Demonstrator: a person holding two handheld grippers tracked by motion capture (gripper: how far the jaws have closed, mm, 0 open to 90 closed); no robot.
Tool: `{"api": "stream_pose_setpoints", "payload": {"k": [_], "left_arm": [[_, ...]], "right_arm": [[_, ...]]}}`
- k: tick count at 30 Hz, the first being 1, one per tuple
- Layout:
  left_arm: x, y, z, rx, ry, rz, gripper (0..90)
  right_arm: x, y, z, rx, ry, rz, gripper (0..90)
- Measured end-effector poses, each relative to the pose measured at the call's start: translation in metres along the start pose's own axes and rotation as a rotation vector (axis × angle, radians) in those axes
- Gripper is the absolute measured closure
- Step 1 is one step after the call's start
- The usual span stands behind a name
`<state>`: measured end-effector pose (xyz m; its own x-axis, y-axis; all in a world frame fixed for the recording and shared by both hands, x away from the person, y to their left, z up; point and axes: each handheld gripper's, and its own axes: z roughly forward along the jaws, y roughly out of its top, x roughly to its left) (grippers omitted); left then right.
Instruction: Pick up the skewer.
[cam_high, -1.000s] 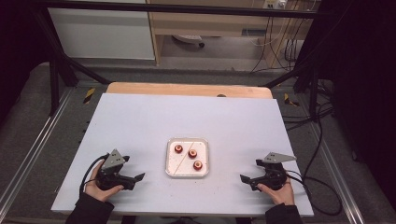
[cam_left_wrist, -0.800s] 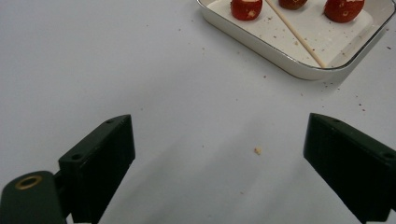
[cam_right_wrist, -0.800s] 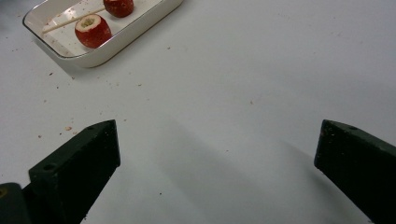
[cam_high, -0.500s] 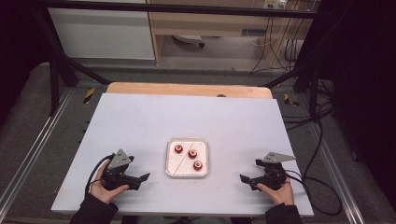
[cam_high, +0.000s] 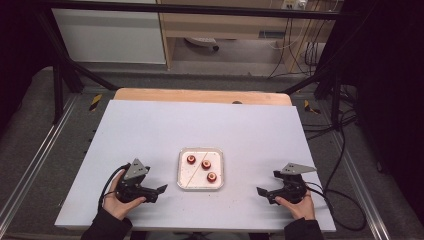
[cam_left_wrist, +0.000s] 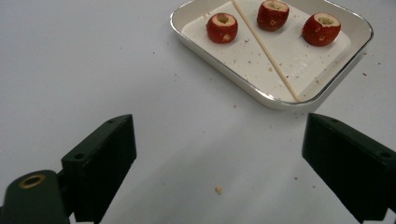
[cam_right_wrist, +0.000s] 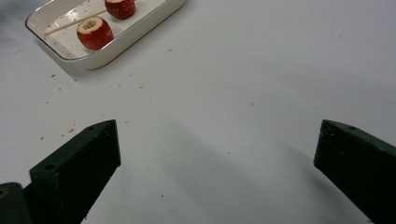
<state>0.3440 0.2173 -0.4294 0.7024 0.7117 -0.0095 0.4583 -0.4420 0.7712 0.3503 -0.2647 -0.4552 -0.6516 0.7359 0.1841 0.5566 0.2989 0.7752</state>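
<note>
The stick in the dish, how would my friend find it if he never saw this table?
Start at the big white table, then find the small white tray near its front edge, between the two grippers. Three round red fruits sit in it. The stick is the thin, pale, straight thing lying slantwise across the tray floor.

Tray sits mid-table, three cored fruits and a skewer in it; left gripper and right gripper flank it.

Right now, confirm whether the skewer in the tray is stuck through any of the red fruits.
No: the skewer lies loose across the tray, with the three red fruits beside it.
</note>
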Motion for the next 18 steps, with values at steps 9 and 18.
{"api": "stream_pose_setpoints", "payload": {"k": [9, 18], "left_arm": [[-0.015, 0.021, 0.011, 0.018, -0.002, 0.012, 10.6], [-0.031, 0.043, 0.027, 0.028, -0.005, 0.031, 16.9]], "right_arm": [[0.001, 0.0, 0.001, 0.006, 0.001, -0.006, 1.1], [0.001, 0.0, 0.001, 0.008, 0.001, -0.007, 1.1]]}}
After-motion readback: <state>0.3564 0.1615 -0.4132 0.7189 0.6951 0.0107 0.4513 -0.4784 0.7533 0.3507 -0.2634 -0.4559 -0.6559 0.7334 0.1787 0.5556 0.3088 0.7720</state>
